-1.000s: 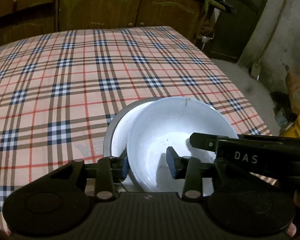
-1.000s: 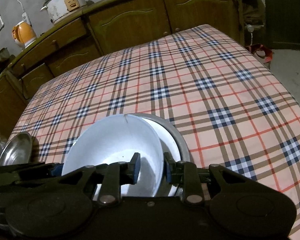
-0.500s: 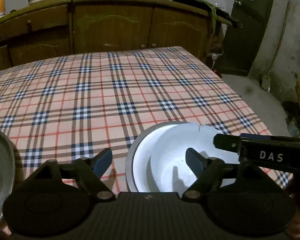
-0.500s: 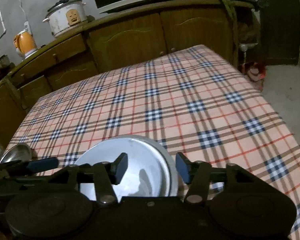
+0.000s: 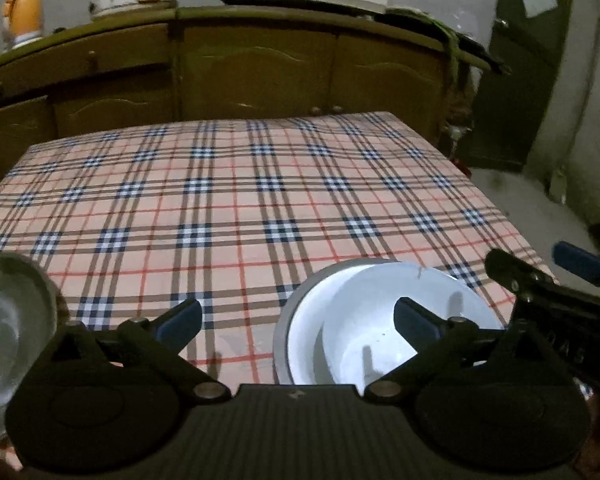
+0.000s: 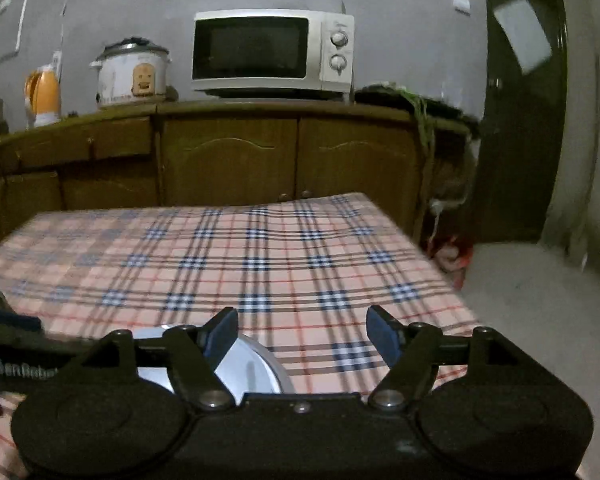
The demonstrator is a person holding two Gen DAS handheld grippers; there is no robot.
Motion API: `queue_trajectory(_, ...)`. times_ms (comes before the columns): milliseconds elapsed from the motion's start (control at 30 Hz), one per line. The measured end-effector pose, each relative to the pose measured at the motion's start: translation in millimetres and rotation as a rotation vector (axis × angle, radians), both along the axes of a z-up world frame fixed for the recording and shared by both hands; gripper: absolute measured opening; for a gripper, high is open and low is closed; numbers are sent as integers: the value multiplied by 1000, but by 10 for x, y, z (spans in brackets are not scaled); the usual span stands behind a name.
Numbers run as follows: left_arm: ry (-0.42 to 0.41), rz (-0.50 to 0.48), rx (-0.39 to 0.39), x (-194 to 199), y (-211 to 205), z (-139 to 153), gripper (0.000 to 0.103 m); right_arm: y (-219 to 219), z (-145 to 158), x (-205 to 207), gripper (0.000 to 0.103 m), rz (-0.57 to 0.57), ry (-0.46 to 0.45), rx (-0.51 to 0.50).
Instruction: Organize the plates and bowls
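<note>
Resting inside a grey metal plate (image 5: 288, 320) on the near right part of the plaid tablecloth (image 5: 236, 208), the white bowl (image 5: 384, 320) sat nested and free of any grip, a placement that read as one stacking step finished in the job of organizing plates and bowls. The left gripper (image 5: 298, 318) hung just above it with its jaws spread wide, its right pad over the bowl's hollow but pressing on nothing; the jaws had just been opening, and nothing was clamped between them. The right gripper (image 6: 302, 334) likewise stood wide open after its jaws had just been opening, with only cloth showing between its blue pads, and it pointed more toward the far side of the room, which suggested a release. The left wrist view alone showed the bowl's whole rim, the plate under it, and a second shiny metal dish (image 5: 8, 340) at the near left edge of the table, seemingly awaiting its turn. The right wrist view caught only a sliver of the stack (image 6: 248, 368) behind its left finger, yet it alone showed in full the microwave (image 6: 272, 52), the rice cooker (image 6: 132, 72) and the orange kettle (image 6: 44, 92) on the wooden cabinets (image 6: 228, 156) beyond the table's far edge.
</note>
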State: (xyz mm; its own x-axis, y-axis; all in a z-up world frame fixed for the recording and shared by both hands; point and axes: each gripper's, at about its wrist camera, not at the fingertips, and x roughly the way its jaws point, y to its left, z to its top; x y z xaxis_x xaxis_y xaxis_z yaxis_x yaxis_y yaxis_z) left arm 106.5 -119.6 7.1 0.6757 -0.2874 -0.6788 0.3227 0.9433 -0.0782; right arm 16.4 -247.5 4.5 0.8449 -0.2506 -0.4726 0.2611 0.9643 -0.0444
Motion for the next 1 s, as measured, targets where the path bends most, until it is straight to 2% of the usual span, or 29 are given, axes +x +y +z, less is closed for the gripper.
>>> queue_trajectory(100, 6, -38, 3, -12, 5, -32, 103, -15, -40, -1, 84, 2, 16, 4)
queue_trajectory(267, 83, -30, -2, 74, 23, -119, 103, -192, -138, 81, 84, 15, 161, 158)
queue_trajectory(367, 81, -32, 30, 93, 9, -170, 103, -205, -205, 77, 84, 26, 199, 192)
queue_trajectory(700, 117, -37, 39, 196, -26, -285, 103, -303, -380, 130, 83, 50, 248, 324)
queue_trajectory(1000, 146, -75, 87, 320, -99, -437, 103, -347, -519, 232, 81, 56, 282, 360)
